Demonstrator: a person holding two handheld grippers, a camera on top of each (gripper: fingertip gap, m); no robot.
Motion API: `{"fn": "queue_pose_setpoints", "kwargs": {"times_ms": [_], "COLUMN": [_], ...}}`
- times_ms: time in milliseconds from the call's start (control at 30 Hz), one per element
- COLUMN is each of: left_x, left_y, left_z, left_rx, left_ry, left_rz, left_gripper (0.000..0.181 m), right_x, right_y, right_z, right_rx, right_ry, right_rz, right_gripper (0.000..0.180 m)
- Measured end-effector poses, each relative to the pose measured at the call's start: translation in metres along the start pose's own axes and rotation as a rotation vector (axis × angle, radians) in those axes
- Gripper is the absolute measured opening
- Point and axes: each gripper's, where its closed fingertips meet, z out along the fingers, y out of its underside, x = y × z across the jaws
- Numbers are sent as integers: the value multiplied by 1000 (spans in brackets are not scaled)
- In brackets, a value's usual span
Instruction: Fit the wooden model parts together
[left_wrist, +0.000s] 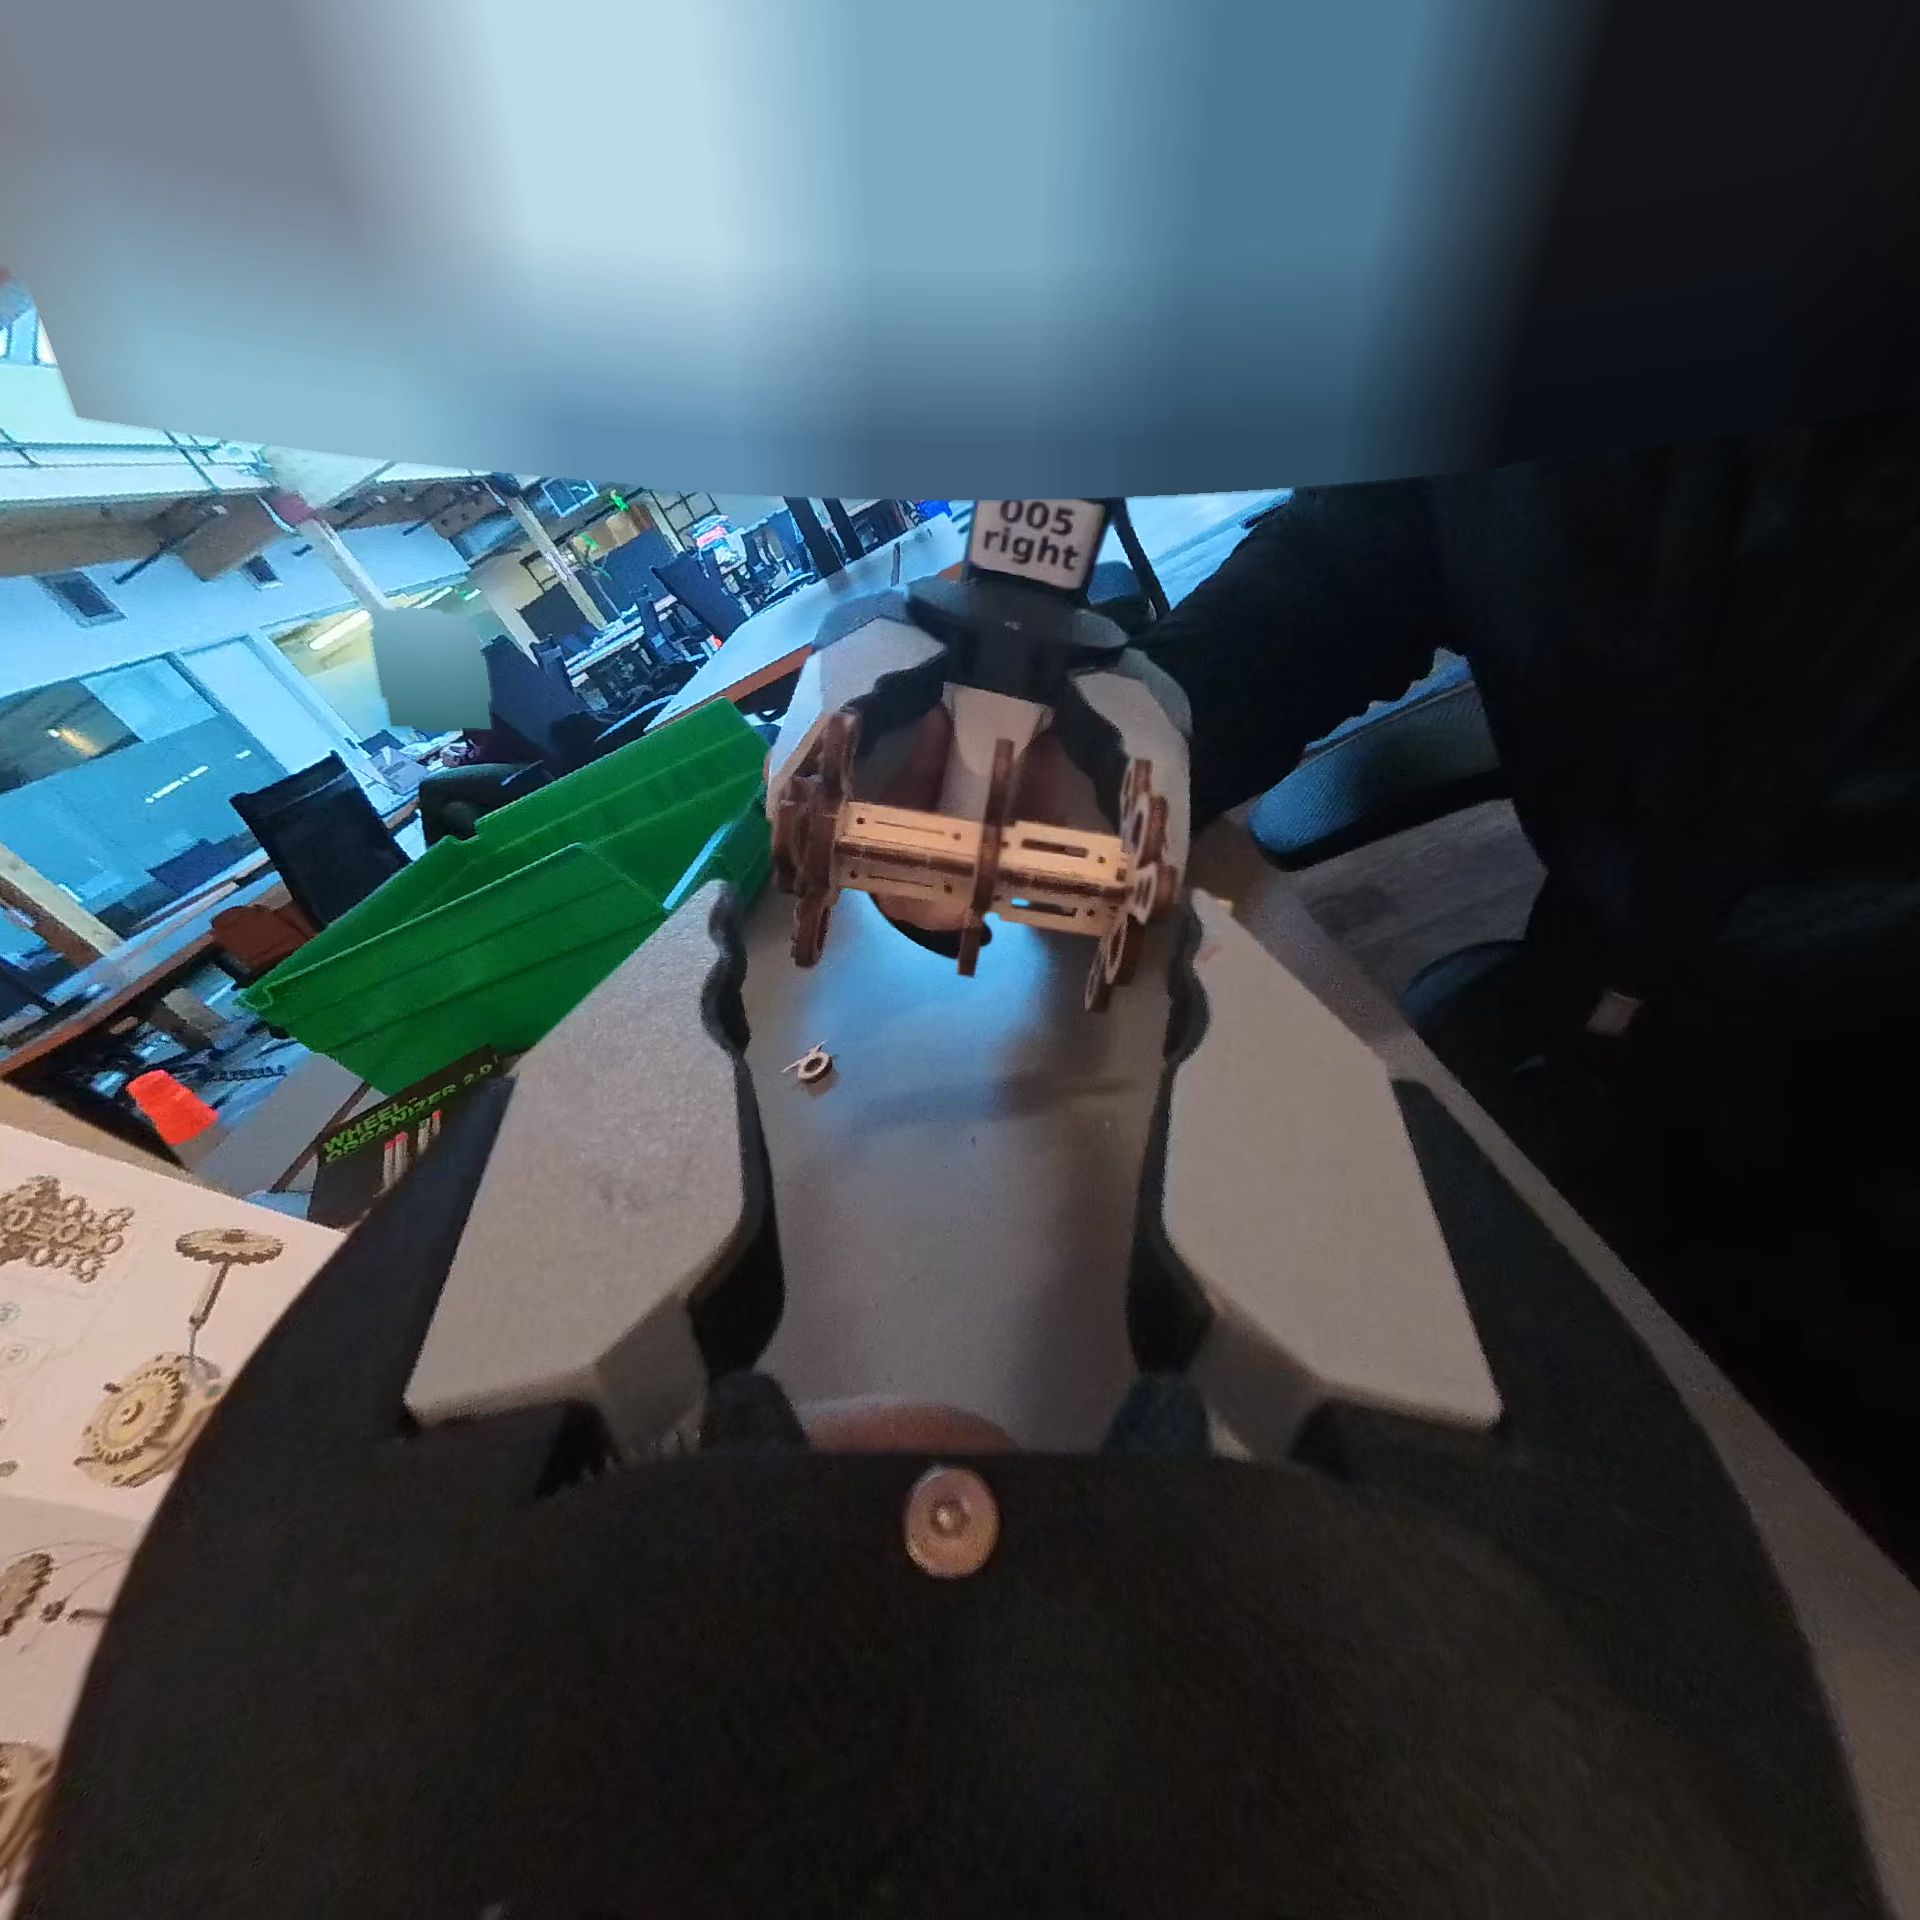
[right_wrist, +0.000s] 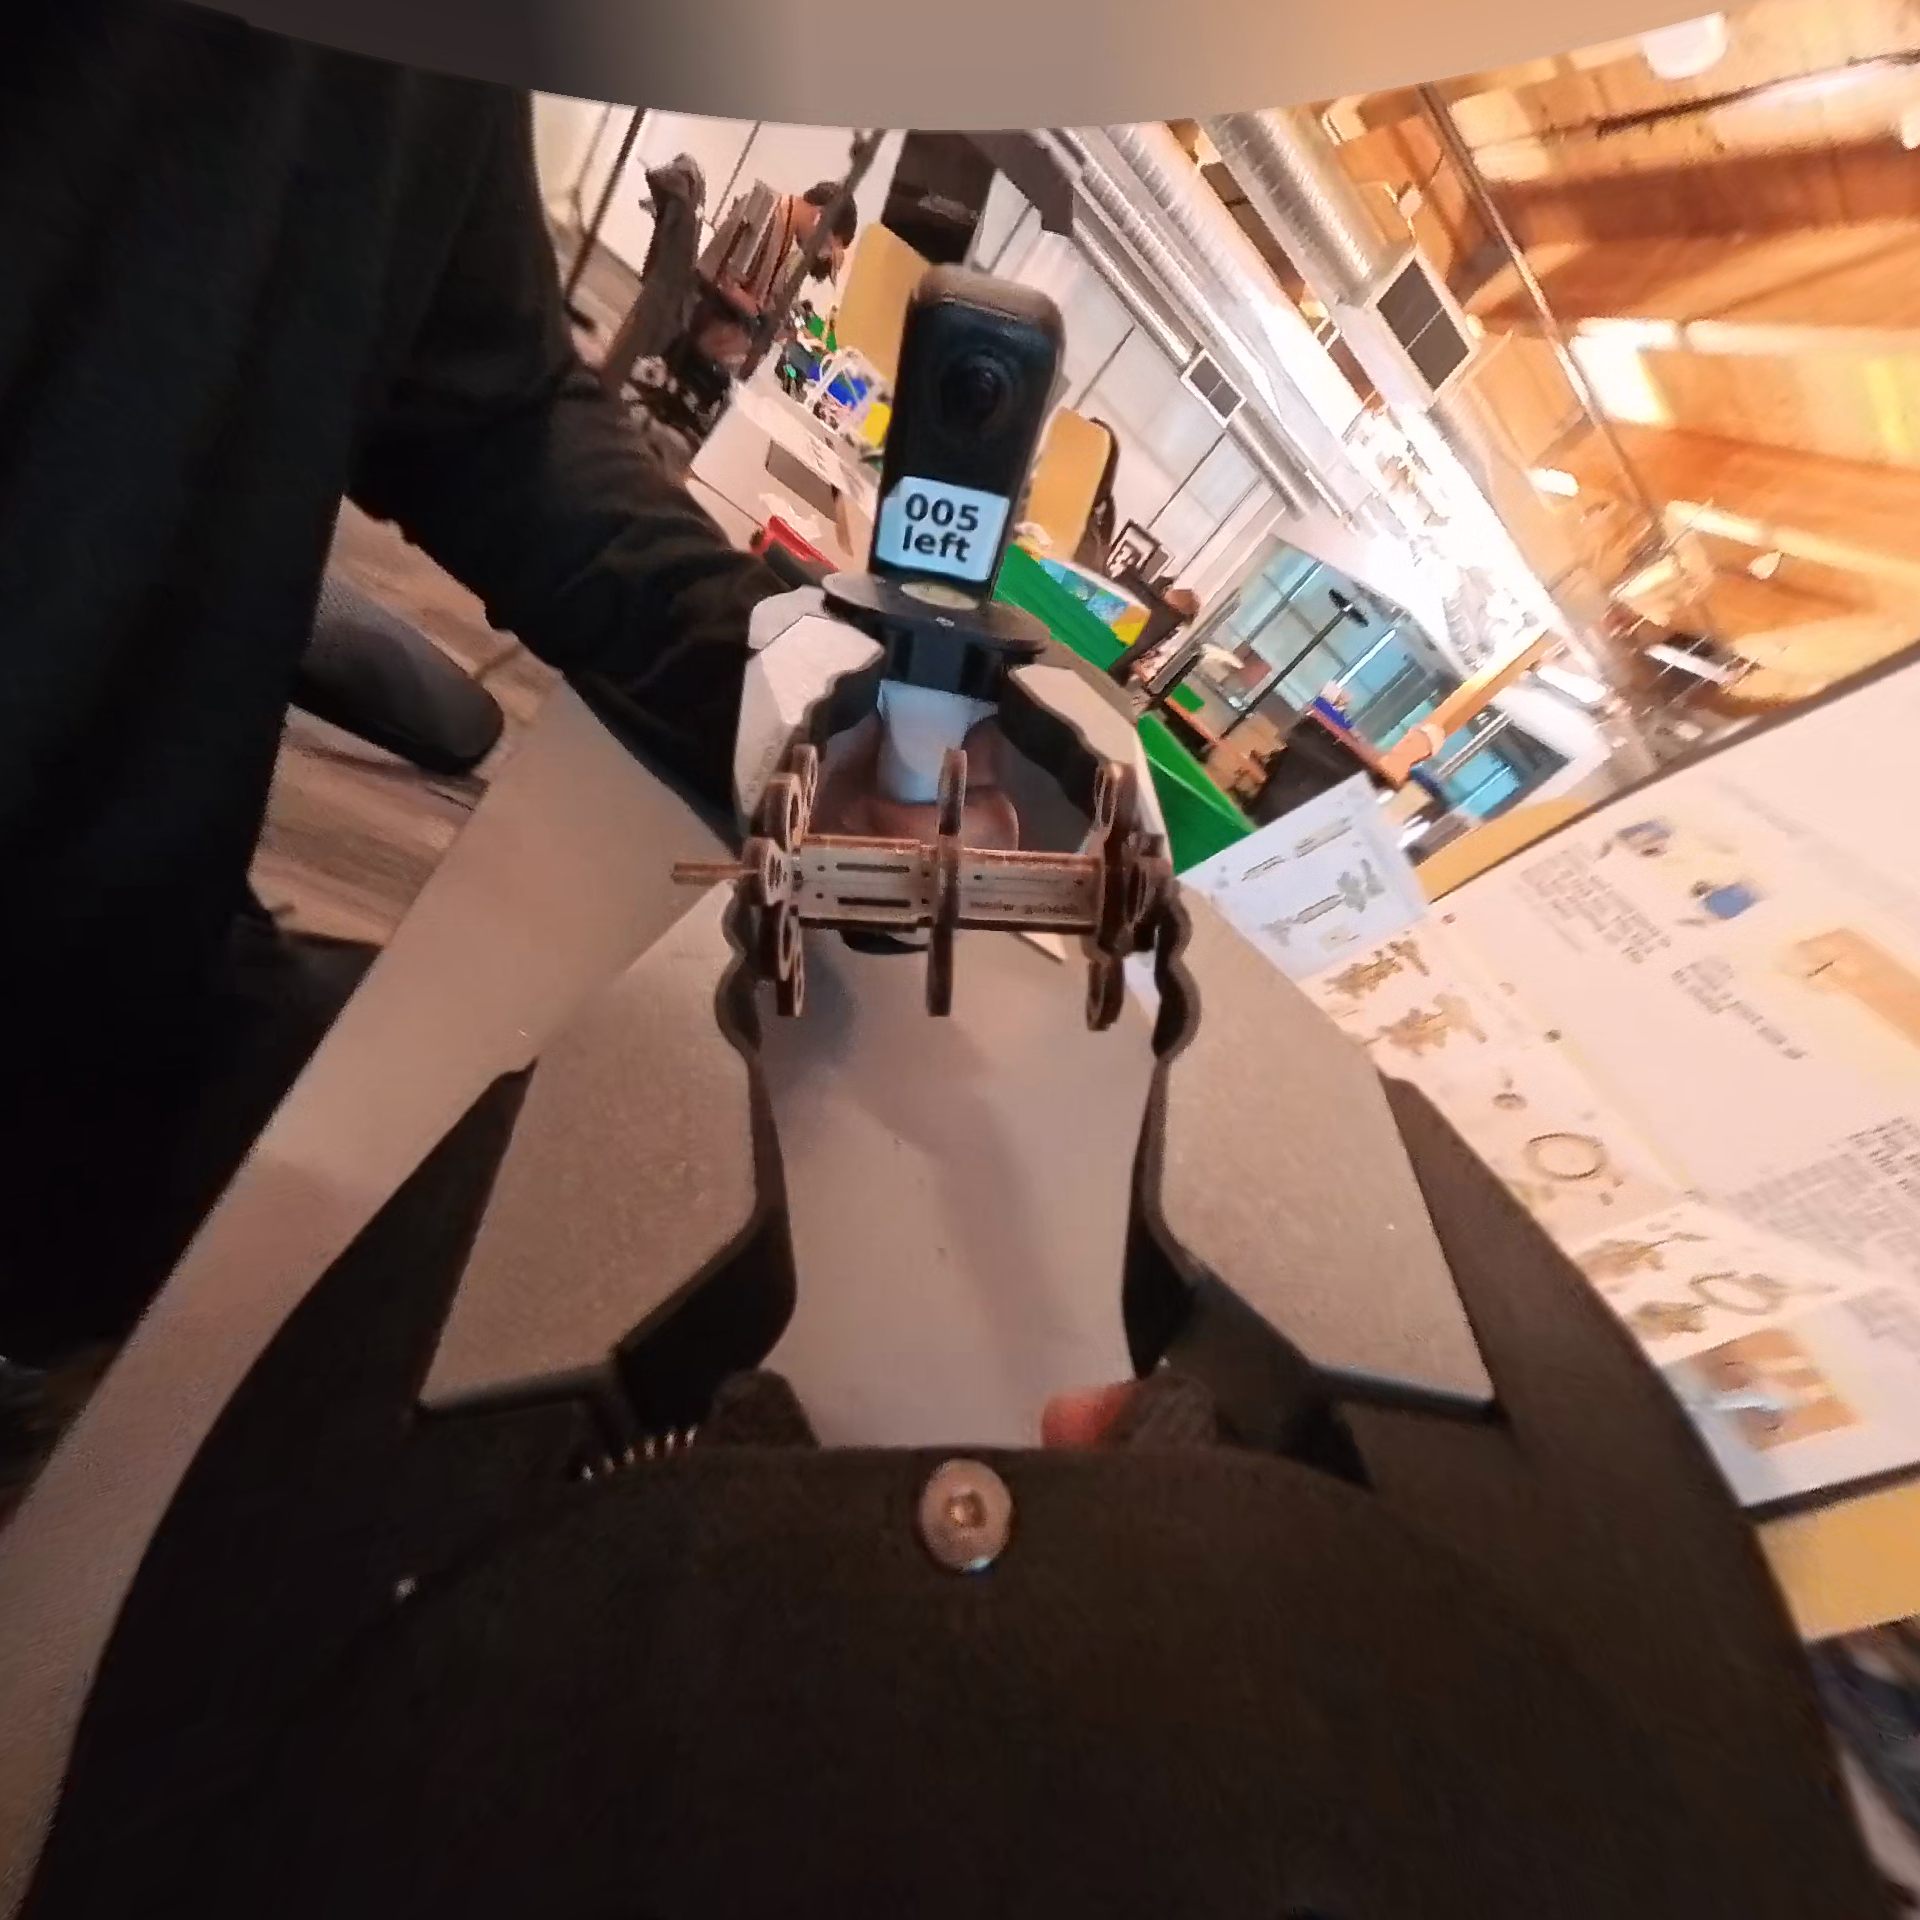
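A: State the position of the model (left_wrist: 961, 857).

B: It hangs in the air between my two tongs, above the counter (left_wrist: 966, 1143) and not touching it. The pale slotted beam lies crosswise. Dark toothed discs sit at both ends and one in the middle. In the right wrist view a thin pin (right_wrist: 712, 871) sticks out past the left end disc.

A: State of the tongs?

B: My left tongs (left_wrist: 951, 914) reach around the model from one side, my right tongs (right_wrist: 951, 940) from the other. The tips of both pairs lie against the end discs. I cannot tell which pair bears the load or how firmly either is closed.

A: Handling properties?

B: I judge it light, stiff and brittle. Thin laser-cut ply; the teeth and the pin will likely snap under side load. Hold by the beam or flat against the disc faces, not by the teeth. Press along the beam axis only.

A: Loose parts?

B: One small washer (left_wrist: 808, 1065) lies on the counter below the model, apart from it.

A: Clearance?

B: A green bin (left_wrist: 499, 935) stands near on my left. An instruction sheet (right_wrist: 1662, 1039) lies beyond that. The counter edge runs close on the other side, with a chair (left_wrist: 1382, 769) past it. Open room lies straight down.
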Motion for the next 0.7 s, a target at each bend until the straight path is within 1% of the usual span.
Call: {"fn": "queue_pose_setpoints", "kwargs": {"times_ms": [100, 167, 300, 400, 467, 700], "left_x": [1, 2, 6, 8, 12, 18], "left_y": [3, 5, 4, 3, 1, 1], "left_z": [-2, -3, -3, -3, -2, 0], "left_rx": [-22, -36, -43, -41, -34, -30], "left_ry": [-6, -11, -5, 1, 16, 47], "left_rz": [46, 75, 108, 131, 136, 132], "left_gripper": [81, 83, 81, 79, 74, 71], "right_x": [-2, -4, -6, -10, -10, -14], "right_y": [1, 1, 4, 8, 7, 3], "right_z": [1, 2, 3, 4, 4, 2], "right_rx": [-36, -48, -62, -67, -55, -14], "right_ry": [49, 71, 58, 17, -4, -82], "right_rz": [-175, -256, -259, -176, -126, 48], "right_gripper": [73, 73, 73, 74, 74, 74]}}
